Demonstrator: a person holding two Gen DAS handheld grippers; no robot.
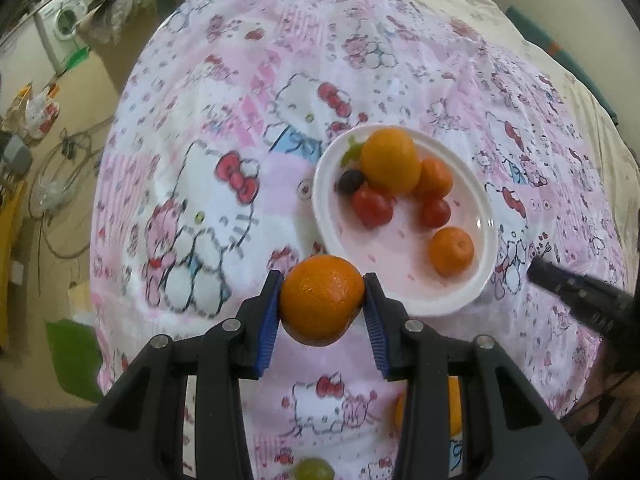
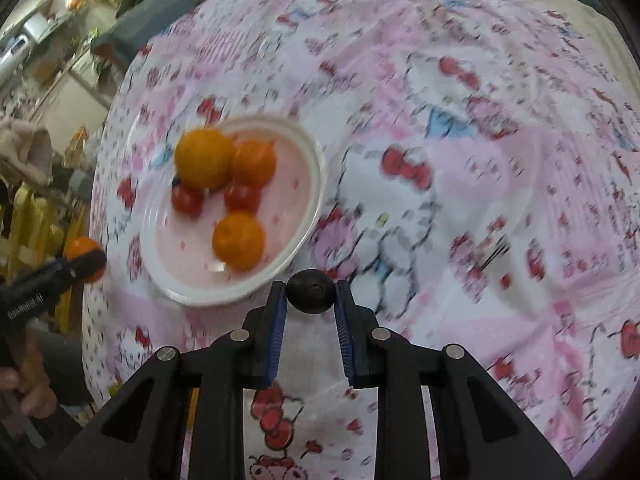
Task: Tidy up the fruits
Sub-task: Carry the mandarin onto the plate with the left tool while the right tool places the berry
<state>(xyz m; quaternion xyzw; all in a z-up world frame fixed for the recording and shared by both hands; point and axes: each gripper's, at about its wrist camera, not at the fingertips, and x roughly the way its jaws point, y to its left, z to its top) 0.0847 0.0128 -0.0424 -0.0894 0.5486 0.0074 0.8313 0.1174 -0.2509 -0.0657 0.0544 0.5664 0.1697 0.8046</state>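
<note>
Left gripper (image 1: 322, 300) jaws are clamping a mandarin (image 1: 322, 300) just short of the white plate (image 1: 404, 304) rim, above the cartoon-print cloth. It is roundish, with no clear long axis. Risk — it is rolling out on release, knocking the plated fruit. Right gripper (image 2: 311, 292) jaws are pinching a dark grape (image 2: 311, 292) near the rim, long axis running jaw to jaw; smooth skin — likely slipping or bruising.

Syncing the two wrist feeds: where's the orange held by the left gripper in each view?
Left wrist: the held orange is low centre, clamped between the left gripper's blue pads.
Right wrist: the same orange is at the far left edge, partly hidden behind that gripper's black finger.
Shared landmark: the white plate of fruit on the pink cloth.
</note>
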